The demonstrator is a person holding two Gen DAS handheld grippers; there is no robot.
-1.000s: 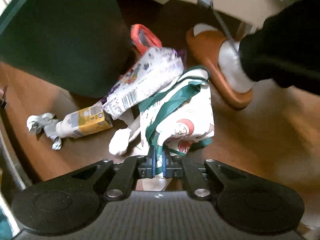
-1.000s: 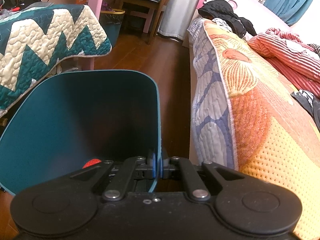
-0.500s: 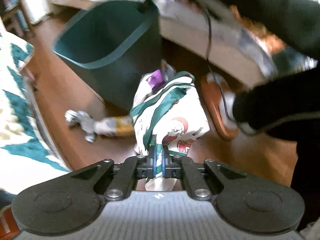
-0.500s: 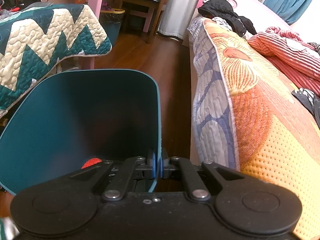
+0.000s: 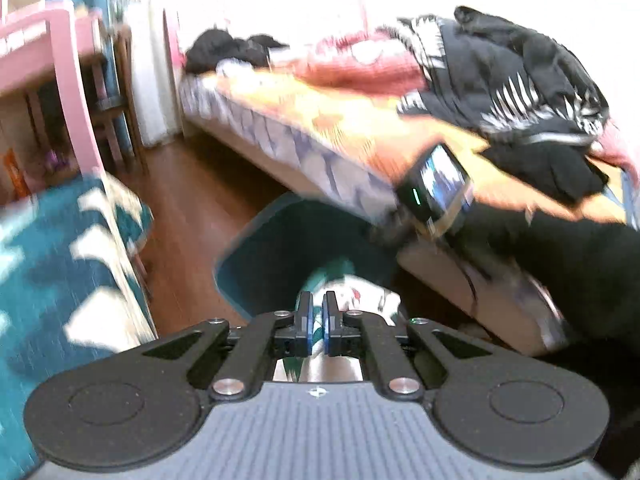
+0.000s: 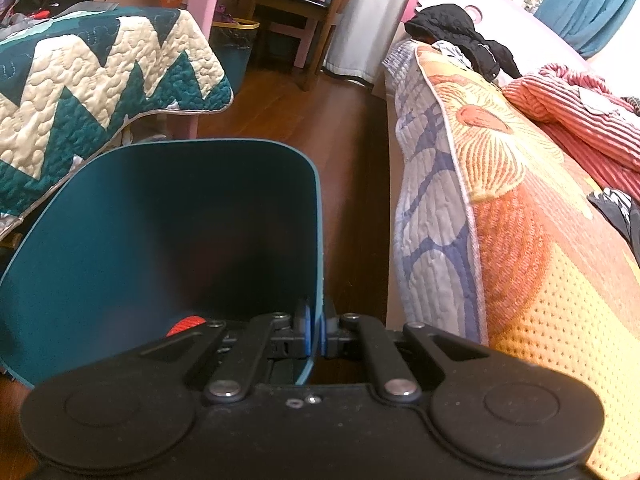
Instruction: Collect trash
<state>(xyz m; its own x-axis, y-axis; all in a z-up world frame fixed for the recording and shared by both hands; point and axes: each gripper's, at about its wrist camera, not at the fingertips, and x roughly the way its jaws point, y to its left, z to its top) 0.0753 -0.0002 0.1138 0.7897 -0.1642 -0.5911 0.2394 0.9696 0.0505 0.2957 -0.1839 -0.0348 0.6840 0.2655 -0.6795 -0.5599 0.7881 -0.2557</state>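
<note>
Lifting now: left gripper [image 5: 316, 322] has come up off the floor w/ the printed paper bag [image 5: 360, 294], jaws pinched narrow on its green strap. Bag hangs just over the near edge of the teal bin [image 5: 256, 252], not inside yet. Right gripper [image 6: 315, 330] unchanged, jaws clamped on bin rim [image 6: 316, 216], tilting it. Red scrap [image 6: 186, 325] already in bin. Next, prob: carry fwd, drop.

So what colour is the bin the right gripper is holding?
Dark teal bin, clearest in the right wrist view.
</note>
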